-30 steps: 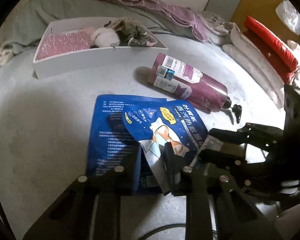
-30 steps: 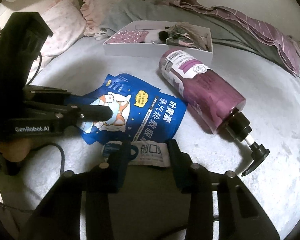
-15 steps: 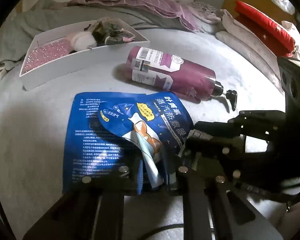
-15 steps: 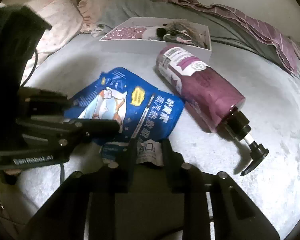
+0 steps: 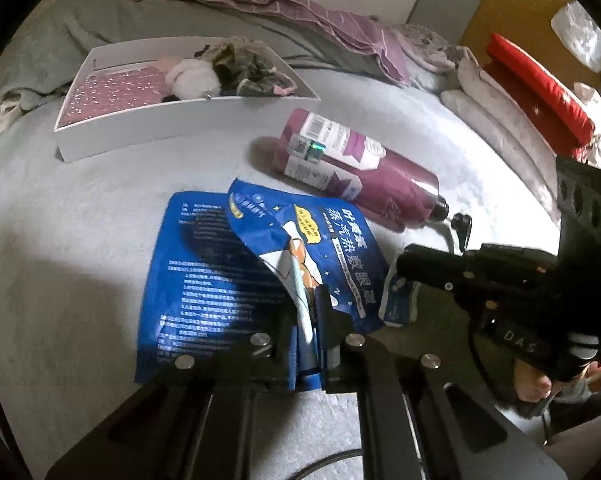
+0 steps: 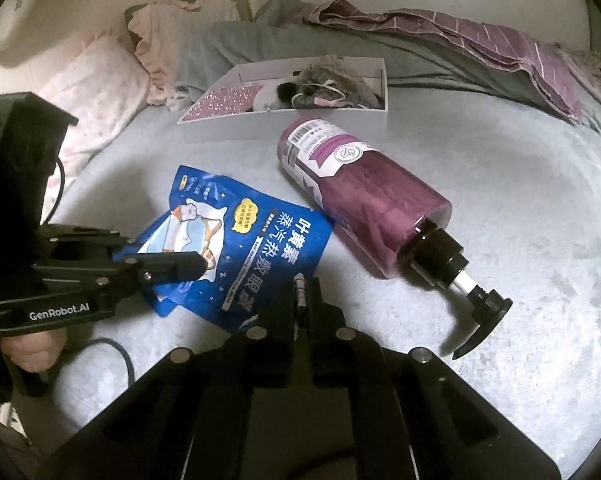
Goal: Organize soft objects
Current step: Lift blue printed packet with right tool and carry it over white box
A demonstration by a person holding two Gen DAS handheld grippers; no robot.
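The blue pouch (image 5: 336, 264) lies on the grey bed cover (image 5: 80, 200), and everything else is placed from it. In the left wrist view the left gripper (image 5: 308, 320) has the near edge of the blue pouch between its two fingers; the jaws are closing and already pinch the foil, which buckles upward along a fold between them. A second blue pouch (image 5: 204, 276), back side up with white print, lies flat just left of the first and partly under it.

Just right of the blue pouch the right gripper (image 5: 400, 268) comes in from the side, its tips on a small white and blue packet (image 5: 396, 304) that touches the pouch's right corner. In the right wrist view that gripper (image 6: 300, 300) has its fingers drawn together, with only a thin white edge of the packet (image 6: 299, 292) showing in the narrow slit between them; it grips that edge.

Beyond the blue pouch and to its right, a purple pump bottle (image 5: 360, 172) lies on its side, its black pump head (image 6: 484, 312) pointing away from the pouch. Farther back from the pouch stands a white box (image 5: 140, 136) holding a pink sequinned piece (image 5: 116, 92), a white fluffy ball (image 5: 192, 80) and crumpled cloth (image 5: 240, 68). Behind the box a grey blanket (image 6: 300, 44) and a purple striped cloth (image 6: 500, 40) are heaped.
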